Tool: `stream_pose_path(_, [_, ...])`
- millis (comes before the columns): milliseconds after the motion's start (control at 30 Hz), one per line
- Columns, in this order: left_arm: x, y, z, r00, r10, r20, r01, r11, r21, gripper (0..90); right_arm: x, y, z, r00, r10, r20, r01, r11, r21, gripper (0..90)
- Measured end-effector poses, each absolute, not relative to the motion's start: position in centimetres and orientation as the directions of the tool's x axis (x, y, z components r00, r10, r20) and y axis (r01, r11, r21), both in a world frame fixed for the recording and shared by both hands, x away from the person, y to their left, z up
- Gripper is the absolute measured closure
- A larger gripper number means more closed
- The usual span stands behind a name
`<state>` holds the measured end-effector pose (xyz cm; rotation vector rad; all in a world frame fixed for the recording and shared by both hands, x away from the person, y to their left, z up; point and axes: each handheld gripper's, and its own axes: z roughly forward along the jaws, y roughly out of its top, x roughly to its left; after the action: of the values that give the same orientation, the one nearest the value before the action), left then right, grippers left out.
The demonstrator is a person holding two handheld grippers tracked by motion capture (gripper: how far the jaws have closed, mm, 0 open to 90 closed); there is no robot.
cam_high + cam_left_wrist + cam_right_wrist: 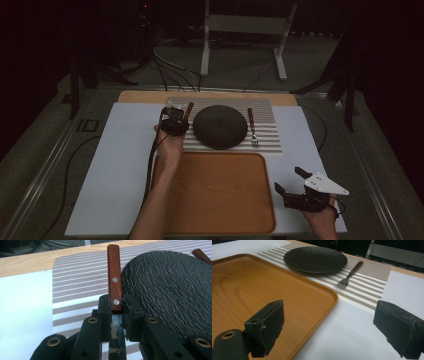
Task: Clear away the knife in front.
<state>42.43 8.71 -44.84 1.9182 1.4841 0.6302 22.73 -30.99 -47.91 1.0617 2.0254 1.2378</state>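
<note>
My left gripper (175, 122) is shut on a knife (189, 111) with a reddish wooden handle (114, 277), just left of a dark round plate (220, 126). The jaws pinch the knife where handle meets blade, and the handle points away over the striped placemat (75, 282). The plate (170, 290) lies close beside the right jaw. A fork (252, 127) with a wooden handle lies right of the plate on the placemat (270, 140). My right gripper (288, 179) stands open and holds nothing, just off the right front corner of the wooden tray (215, 192).
The tray (249, 285) lies in front of the placemat on a white sheet (120, 165). From the right gripper view, the plate (315, 258) and fork (350, 273) lie beyond the tray. A metal stand (245, 25) and cables are behind the table.
</note>
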Motion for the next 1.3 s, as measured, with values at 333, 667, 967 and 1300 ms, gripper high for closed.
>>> stream_pose_path(333, [41.1,8.3,-44.6,0.269,0.963,0.006,0.656,-0.188,0.731,78.2,22.7,-31.0,-47.9,-0.549,0.835,-0.041,0.346,0.271,0.898,9.7])
stream_pose_path(667, [39.9,8.2,-44.3,0.276,0.961,0.016,0.639,-0.196,0.744,78.2,22.7,-31.0,-47.9,-0.549,0.835,-0.041,0.346,0.271,0.898,9.6])
stream_pose_path(967, [39.1,8.1,-44.1,0.277,0.960,0.031,0.627,-0.205,0.752,78.2,22.7,-30.9,-47.9,-0.550,0.834,-0.041,0.347,0.272,0.897,9.6])
stream_pose_path(1300, [37.8,8.2,-44.3,0.281,0.959,0.019,0.619,-0.196,0.760,78.2,22.7,-30.9,-48.0,-0.552,0.833,-0.042,0.347,0.275,0.896,9.6])
